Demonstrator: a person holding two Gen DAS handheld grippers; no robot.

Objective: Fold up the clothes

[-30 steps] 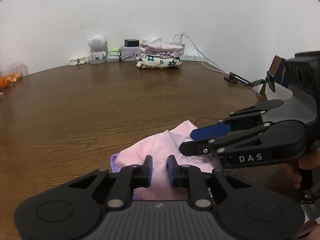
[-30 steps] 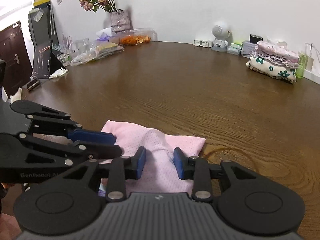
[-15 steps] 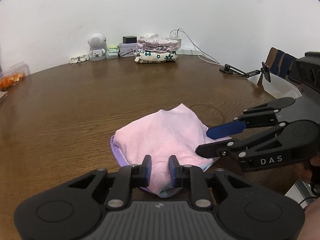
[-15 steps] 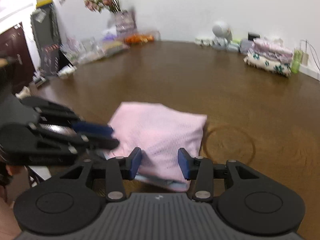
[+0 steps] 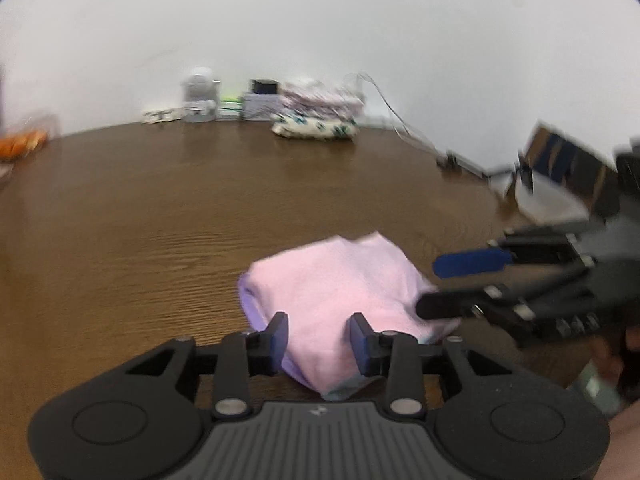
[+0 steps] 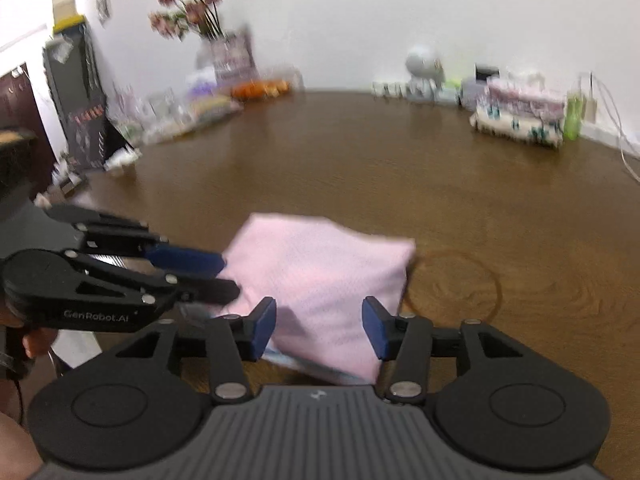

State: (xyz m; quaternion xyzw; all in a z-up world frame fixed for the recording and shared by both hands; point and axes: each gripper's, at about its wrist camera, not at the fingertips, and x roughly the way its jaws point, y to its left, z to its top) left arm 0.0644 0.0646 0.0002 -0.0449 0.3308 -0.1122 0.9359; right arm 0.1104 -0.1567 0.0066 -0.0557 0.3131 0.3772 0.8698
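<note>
Looking down both wrist cameras, we find the pink garment [image 5: 336, 288] lying folded on the brown table [image 5: 160, 208], on the near side of it, well apart from the stack of folded clothes [image 5: 316, 120] by the far wall. Our left gripper [image 5: 319, 338] has just been opening its jaws, and the right gripper [image 6: 319, 328] likewise; the cloth's near edge sits between each pair of blue pads, yet we see gaps on both sides, so neither is pinching it. We judge the garment light, thin and limp: a perforated knit that will sag, slide over itself and lose its fold if lifted by one point. A lilac trim [image 5: 250, 304] shows along its left edge, on the side away from the stack's cable, and a pale blue layer peeks out beneath the near edge. Should it need carrying toward the stack, we would take hold low at the near edge through all layers, one gripper toward each near corner, and keep it level. Blur hides the finer creases.
</note>
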